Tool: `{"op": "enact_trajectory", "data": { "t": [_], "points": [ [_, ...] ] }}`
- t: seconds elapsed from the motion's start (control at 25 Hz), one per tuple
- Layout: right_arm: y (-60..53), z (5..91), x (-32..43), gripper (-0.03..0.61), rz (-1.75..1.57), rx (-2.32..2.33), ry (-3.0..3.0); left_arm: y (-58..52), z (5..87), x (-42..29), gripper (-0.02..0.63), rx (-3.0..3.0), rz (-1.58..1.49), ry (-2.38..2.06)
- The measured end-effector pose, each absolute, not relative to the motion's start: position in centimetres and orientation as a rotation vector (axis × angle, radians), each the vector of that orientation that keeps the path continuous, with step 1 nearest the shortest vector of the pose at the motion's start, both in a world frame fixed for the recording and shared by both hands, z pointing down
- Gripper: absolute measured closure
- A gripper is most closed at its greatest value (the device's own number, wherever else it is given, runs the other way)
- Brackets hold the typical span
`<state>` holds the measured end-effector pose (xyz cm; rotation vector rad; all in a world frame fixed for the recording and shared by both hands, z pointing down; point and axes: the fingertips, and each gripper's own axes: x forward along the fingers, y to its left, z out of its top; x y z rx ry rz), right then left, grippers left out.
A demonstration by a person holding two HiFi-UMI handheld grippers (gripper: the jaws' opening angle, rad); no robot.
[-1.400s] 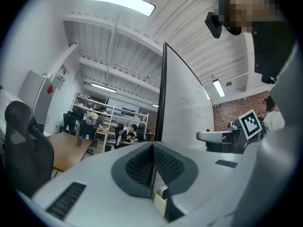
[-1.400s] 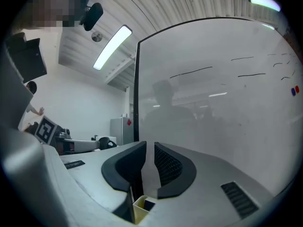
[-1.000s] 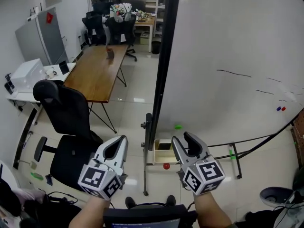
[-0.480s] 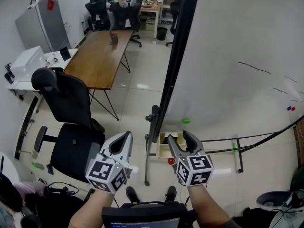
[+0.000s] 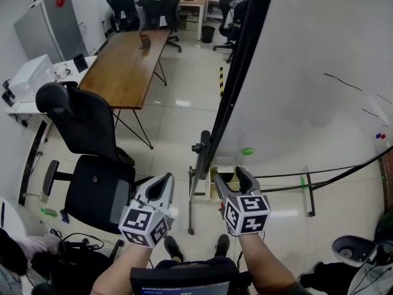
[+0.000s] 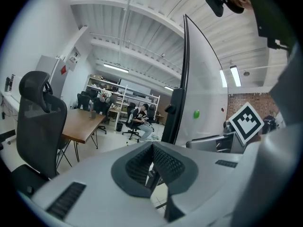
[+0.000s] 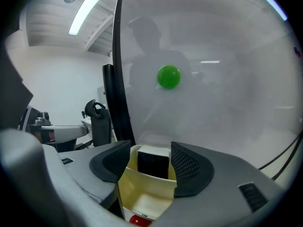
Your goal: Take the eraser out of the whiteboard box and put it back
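The cream whiteboard box (image 7: 142, 193) hangs at the foot of the whiteboard (image 7: 222, 79). A black eraser (image 7: 152, 164) stands upright in it against the back wall. My right gripper (image 7: 150, 150) is just in front of the box, its jaws opening; the box and eraser show between them, and the pads touch neither. In the head view the right gripper (image 5: 228, 176) straddles the box (image 5: 216, 178). My left gripper (image 5: 163, 182) is shut on nothing to the left of the board's post. Its pads meet in the left gripper view (image 6: 152, 150).
A black office chair (image 5: 92, 140) stands to the left, with a wooden table (image 5: 129, 66) beyond it. The board's black post (image 5: 236, 72) and floor stand (image 5: 191, 208) lie between the grippers. A green magnet (image 5: 247, 151) sticks on the board, and a red knob (image 7: 139, 220) is on the box front.
Both grippers have sunk lower. The right one has come close in front of the box and its jaws have spread wider. The left gripper stays shut.
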<state>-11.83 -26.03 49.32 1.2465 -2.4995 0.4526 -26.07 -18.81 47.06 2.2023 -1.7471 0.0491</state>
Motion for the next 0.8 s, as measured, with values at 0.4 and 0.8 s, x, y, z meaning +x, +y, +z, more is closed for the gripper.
{"op": "enact_trajectory", "data": {
  "t": [0.4, 0.8],
  "points": [
    [-26.5, 51.1, -12.3, 0.285, 0.422, 1.286, -2.353, -18.4, 47.9, -26.6, 0.578, 2.197, 0.051, -1.717],
    [-27.0, 51.6, -12.4, 0.308, 0.350, 1.314, -2.288, -18.5, 47.8, -27.4, 0.578, 2.194, 0.036, -1.719]
  ]
}}
